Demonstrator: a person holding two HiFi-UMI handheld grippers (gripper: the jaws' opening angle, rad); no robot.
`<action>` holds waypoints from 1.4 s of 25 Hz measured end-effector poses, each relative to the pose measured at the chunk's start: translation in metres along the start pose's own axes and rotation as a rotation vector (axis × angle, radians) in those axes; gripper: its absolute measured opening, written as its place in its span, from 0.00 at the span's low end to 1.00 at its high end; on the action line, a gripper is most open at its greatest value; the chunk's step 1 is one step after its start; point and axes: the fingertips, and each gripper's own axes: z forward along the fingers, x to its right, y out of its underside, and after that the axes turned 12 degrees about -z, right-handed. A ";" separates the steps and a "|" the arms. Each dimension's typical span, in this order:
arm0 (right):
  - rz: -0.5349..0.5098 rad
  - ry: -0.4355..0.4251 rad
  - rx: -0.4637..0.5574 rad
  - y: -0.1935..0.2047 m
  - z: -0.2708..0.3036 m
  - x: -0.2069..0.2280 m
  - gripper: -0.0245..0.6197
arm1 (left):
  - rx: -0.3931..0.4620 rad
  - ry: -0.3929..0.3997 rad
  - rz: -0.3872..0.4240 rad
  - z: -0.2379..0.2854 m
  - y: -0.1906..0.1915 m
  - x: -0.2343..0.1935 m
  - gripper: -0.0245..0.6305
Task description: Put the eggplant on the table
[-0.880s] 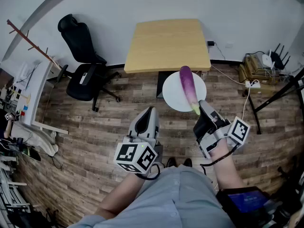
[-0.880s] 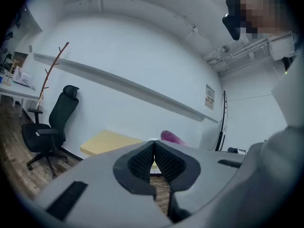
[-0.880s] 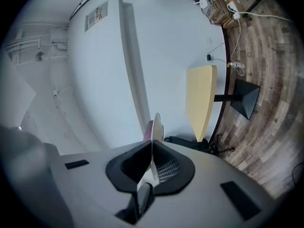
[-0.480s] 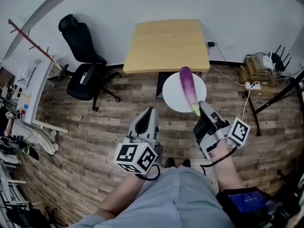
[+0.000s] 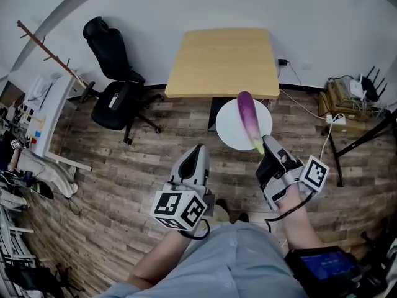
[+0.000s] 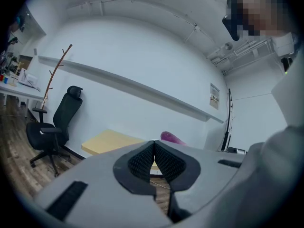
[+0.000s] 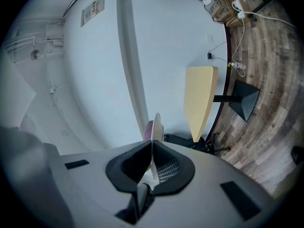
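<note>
A long purple eggplant [image 5: 249, 118] with a green stem lies on a round white plate [image 5: 231, 126], held in the air over the wooden floor. My right gripper [image 5: 264, 141] is shut on the plate's near rim. In the right gripper view the plate [image 7: 156, 127] shows edge-on between the jaws, with the eggplant [image 7: 148, 130] behind it. My left gripper [image 5: 199, 148] hangs to the left of the plate, shut and holding nothing. The light wooden table [image 5: 221, 62] stands ahead against the wall, its top bare. The left gripper view shows the eggplant [image 6: 172, 137] and the table [image 6: 111, 142] past its closed jaws.
A black office chair [image 5: 116, 85] stands left of the table. A white desk [image 5: 46, 113] with clutter runs along the far left. Boxes, cables and a router [image 5: 347, 98] sit at the right by a black stand [image 5: 366, 132]. A person's head shows top right in the left gripper view.
The whole scene has slid slightly down and right in the head view. Both grippers, the plate and the eggplant keep the same pose to one another.
</note>
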 end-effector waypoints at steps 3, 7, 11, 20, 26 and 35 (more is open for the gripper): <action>-0.015 -0.001 -0.005 -0.007 0.013 0.003 0.05 | -0.004 -0.005 -0.003 0.013 -0.003 -0.007 0.05; -0.018 -0.004 -0.003 -0.018 0.038 0.013 0.05 | -0.012 -0.009 -0.002 0.040 -0.011 -0.024 0.05; -0.019 -0.009 -0.001 -0.021 0.070 0.023 0.05 | -0.025 0.000 0.023 0.066 -0.023 -0.044 0.05; -0.014 -0.023 0.010 -0.025 0.157 0.033 0.05 | -0.017 0.017 0.074 0.114 -0.069 -0.093 0.05; -0.007 -0.033 0.014 -0.024 0.206 0.041 0.05 | 0.000 0.027 0.079 0.137 -0.094 -0.124 0.05; -0.005 -0.048 0.011 -0.023 0.240 0.057 0.05 | 0.008 0.028 0.079 0.157 -0.101 -0.151 0.05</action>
